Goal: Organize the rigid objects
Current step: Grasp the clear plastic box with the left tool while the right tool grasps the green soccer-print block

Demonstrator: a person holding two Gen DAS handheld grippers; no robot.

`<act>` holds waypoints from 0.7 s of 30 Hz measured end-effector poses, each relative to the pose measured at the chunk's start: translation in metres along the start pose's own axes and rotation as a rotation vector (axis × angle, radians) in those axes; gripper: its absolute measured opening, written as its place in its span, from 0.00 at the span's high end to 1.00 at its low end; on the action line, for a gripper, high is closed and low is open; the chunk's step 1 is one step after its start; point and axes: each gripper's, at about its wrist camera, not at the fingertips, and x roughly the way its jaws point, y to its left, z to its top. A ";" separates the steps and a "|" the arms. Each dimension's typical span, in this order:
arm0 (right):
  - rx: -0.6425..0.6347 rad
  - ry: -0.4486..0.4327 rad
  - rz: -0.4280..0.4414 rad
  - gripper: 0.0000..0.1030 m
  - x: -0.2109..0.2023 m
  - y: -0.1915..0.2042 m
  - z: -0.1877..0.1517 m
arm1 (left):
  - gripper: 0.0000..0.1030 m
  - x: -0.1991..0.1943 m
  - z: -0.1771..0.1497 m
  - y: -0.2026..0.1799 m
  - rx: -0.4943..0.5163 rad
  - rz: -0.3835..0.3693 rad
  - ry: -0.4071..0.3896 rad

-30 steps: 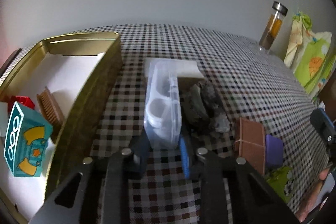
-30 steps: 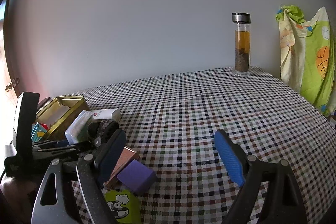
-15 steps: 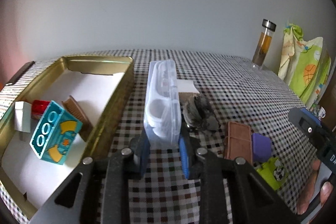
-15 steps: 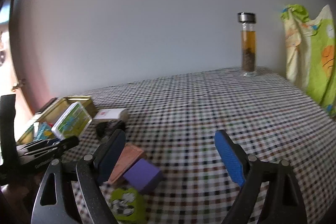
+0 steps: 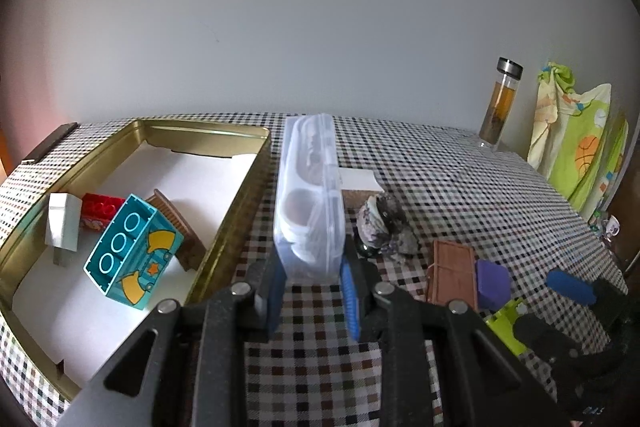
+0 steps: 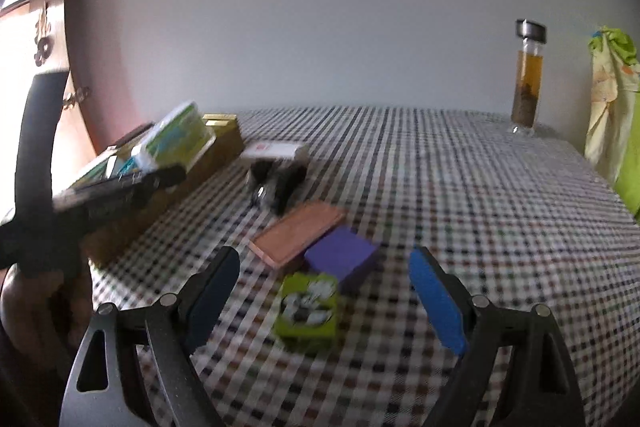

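Observation:
My left gripper (image 5: 312,287) is shut on a clear plastic case (image 5: 310,195), held on edge above the checked table, right of the gold tin (image 5: 224,227). Inside the tin lie a teal block (image 5: 132,251), a red block (image 5: 100,205), a white piece (image 5: 62,223) and a brown comb (image 5: 180,227). My right gripper (image 6: 324,283) has its jaws closing, nothing pressed between them. Just ahead of it sit a green picture cube (image 6: 310,307), a purple block (image 6: 340,255) and a brown flat board (image 6: 298,233). The held case (image 6: 176,139) shows at left in the right wrist view.
A dark stone-like lump (image 5: 384,223) and a white card (image 5: 358,179) lie behind the blocks. A glass bottle with amber liquid (image 6: 528,75) stands at the far right edge. Green patterned cloth (image 5: 580,147) hangs to the right. A hand (image 6: 24,307) holds the left gripper.
My left gripper has lifted and tilted up with the case, bringing more of the tin into view. My right gripper has dipped and swung toward the green cube and purple block, its jaws narrower.

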 end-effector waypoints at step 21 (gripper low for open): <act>0.050 0.006 0.080 0.66 0.006 -0.002 -0.003 | 0.77 -0.008 -0.002 -0.003 0.015 -0.011 -0.033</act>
